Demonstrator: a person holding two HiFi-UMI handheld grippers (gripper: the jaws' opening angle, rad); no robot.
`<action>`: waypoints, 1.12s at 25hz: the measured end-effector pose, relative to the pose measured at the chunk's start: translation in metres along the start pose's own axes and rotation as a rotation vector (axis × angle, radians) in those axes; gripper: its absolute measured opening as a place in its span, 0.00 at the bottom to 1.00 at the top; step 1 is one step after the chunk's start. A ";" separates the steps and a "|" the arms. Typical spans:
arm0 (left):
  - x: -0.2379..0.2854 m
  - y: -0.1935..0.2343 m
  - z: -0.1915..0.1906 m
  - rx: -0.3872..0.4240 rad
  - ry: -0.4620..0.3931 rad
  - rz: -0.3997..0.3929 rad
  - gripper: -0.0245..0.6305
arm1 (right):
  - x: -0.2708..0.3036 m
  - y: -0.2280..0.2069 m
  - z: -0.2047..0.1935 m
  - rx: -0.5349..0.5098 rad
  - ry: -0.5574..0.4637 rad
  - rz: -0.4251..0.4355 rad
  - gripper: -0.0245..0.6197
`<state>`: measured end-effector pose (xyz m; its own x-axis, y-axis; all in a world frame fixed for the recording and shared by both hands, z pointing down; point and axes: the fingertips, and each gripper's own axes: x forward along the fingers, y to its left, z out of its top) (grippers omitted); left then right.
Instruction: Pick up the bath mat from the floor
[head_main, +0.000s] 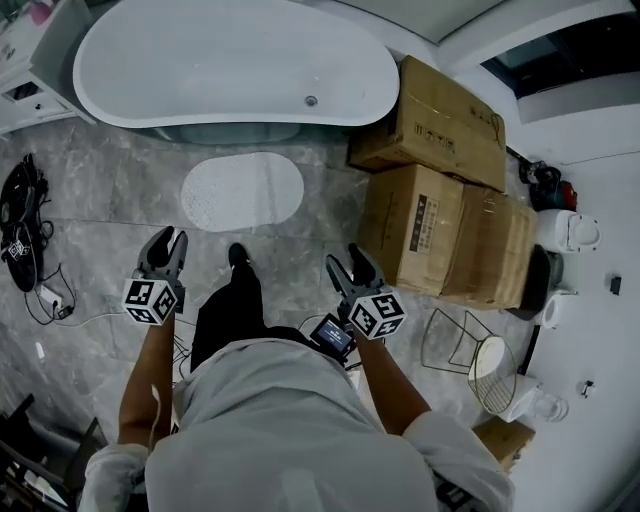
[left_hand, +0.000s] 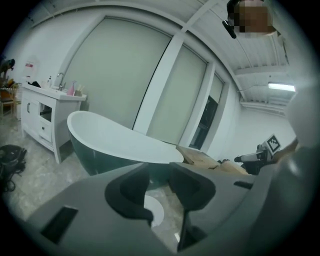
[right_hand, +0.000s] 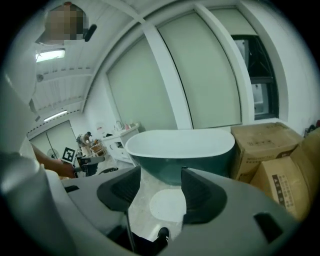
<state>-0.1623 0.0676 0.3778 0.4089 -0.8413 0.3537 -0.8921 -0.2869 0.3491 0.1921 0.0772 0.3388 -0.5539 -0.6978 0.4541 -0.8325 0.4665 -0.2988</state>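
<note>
The bath mat (head_main: 242, 191), a white oval, lies flat on the grey marble floor in front of the bathtub (head_main: 230, 60). My left gripper (head_main: 168, 237) hovers short of the mat's near left side, its jaws a little apart with nothing between them. My right gripper (head_main: 345, 257) hovers to the mat's near right, jaws wider apart and empty. In the left gripper view the mat (left_hand: 155, 210) shows through the gap of the left gripper (left_hand: 159, 180). In the right gripper view the mat (right_hand: 167, 205) lies ahead, below the right gripper (right_hand: 160, 187). Neither gripper touches the mat.
Stacked cardboard boxes (head_main: 440, 200) stand right of the mat. The person's black shoe (head_main: 238, 256) is just short of the mat's near edge. Black cables (head_main: 20, 230) lie at the far left, a wire chair (head_main: 455, 340) at the right. A white vanity (left_hand: 47, 107) stands beside the tub.
</note>
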 end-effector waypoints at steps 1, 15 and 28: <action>0.011 0.008 -0.002 -0.007 0.015 0.002 0.24 | 0.015 -0.010 -0.003 0.008 0.033 0.002 0.44; 0.141 0.116 -0.134 -0.131 0.218 0.099 0.26 | 0.194 -0.148 -0.085 0.227 0.259 0.090 0.46; 0.231 0.202 -0.367 -0.248 0.455 0.187 0.30 | 0.386 -0.302 -0.339 0.264 0.526 0.130 0.47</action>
<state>-0.1777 -0.0167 0.8483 0.3390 -0.5683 0.7497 -0.9079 0.0114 0.4191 0.2305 -0.1492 0.8886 -0.6314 -0.2499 0.7341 -0.7680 0.3327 -0.5473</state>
